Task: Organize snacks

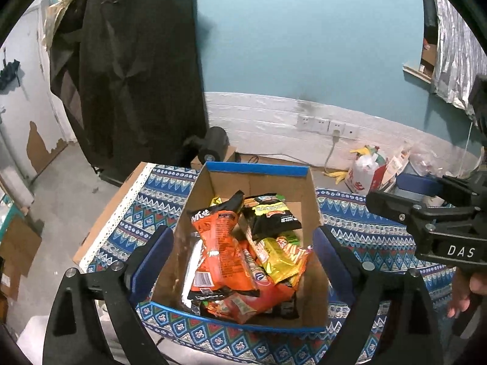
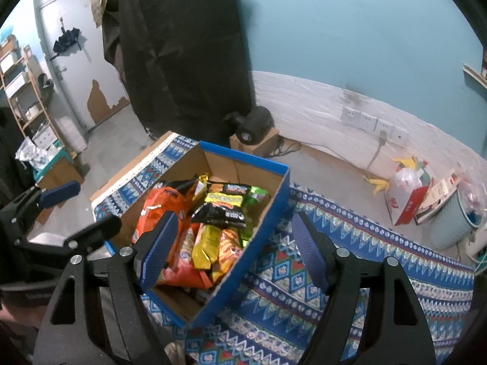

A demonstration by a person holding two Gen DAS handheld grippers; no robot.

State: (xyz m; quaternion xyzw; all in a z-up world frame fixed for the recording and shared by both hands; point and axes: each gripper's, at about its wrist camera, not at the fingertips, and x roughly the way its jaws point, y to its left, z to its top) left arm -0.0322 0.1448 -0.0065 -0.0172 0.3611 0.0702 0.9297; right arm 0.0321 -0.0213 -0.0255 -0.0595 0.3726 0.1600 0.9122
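A blue-edged cardboard box (image 1: 307, 200) stands on a patterned blue tablecloth (image 1: 365, 237). It holds several snack bags: an orange bag (image 1: 217, 243), a black and yellow bag (image 1: 271, 216), a yellow bag (image 1: 281, 261). My left gripper (image 1: 242, 261) is open and empty above the box, its blue pads spanning the box's width. My right gripper (image 2: 234, 249) is open and empty above the box's right wall (image 2: 258, 228). The snacks (image 2: 210, 213) also show in the right wrist view. The right gripper shows at the right edge of the left wrist view (image 1: 426, 210).
A black cloth (image 1: 127, 70) hangs behind the table. A black roll on a small box (image 1: 213, 146) sits on the floor by the wall. Rubbish bags (image 1: 368, 170) and a bin (image 2: 456, 222) stand at the right. Wall sockets (image 1: 325, 124) have a cable plugged in. A shelf unit (image 2: 27, 97) stands at far left.
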